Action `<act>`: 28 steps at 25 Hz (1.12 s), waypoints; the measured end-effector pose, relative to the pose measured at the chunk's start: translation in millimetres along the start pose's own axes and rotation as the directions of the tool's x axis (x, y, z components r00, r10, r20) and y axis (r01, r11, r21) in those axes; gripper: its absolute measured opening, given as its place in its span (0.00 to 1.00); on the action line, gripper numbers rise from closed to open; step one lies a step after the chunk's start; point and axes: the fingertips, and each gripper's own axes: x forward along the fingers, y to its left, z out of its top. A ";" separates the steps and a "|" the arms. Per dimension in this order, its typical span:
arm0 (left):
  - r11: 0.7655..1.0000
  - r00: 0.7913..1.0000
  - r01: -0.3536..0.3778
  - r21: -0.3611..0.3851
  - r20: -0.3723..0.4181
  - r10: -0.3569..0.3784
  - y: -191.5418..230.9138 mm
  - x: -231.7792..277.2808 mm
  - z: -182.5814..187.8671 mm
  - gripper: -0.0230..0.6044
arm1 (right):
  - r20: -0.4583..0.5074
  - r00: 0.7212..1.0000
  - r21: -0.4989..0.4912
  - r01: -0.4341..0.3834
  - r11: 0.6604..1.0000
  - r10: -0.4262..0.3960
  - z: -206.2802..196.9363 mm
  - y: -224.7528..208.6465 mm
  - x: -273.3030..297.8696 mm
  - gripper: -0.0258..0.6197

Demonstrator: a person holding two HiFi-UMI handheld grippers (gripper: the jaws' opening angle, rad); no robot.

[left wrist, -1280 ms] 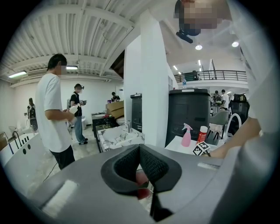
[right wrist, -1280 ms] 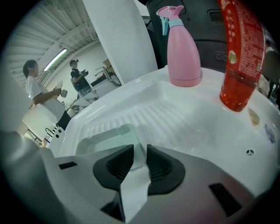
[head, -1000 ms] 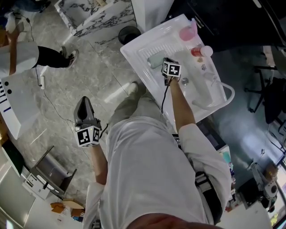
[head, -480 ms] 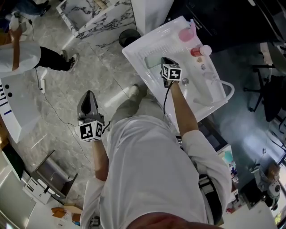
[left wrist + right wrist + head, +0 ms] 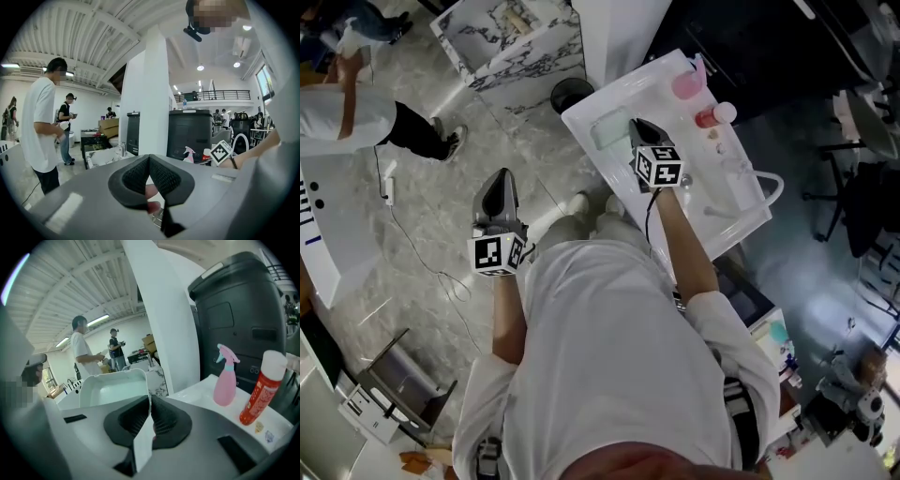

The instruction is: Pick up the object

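White counter point(image 5: 623, 89) | right claw point(image 5: 150, 401) clamped on pale tray point(image 5: 110, 387) wall | left claw point(image 5: 149, 159) closed, empty

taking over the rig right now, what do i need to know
Left gripper: jaws shut, empty, held out over the floor away from the counter.
Right gripper: jaws shut on the tray wall.
Tray: at the counter, with the pink sprayer and red can to its right.
Done: the grasp.
Left: lift the tray clear; I can't tell whether it is off the counter yet.
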 end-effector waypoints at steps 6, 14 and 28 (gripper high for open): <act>0.998 0.996 0.057 0.021 0.061 -0.058 -6.6 20.5 24.9 0.03 | 0.134 0.990 -0.085 -0.025 0.996 0.037 59.7 33.3 -40.3 0.07; 0.988 0.981 0.143 0.059 0.125 -0.149 -20.4 43.4 56.5 0.03 | 0.304 0.951 -0.198 0.002 0.980 0.059 126.1 66.1 -95.8 0.07; 0.966 0.948 0.238 0.100 0.190 -0.254 -41.0 66.2 102.7 0.03 | 0.529 0.846 -0.283 0.099 0.954 0.069 197.4 93.6 -174.2 0.07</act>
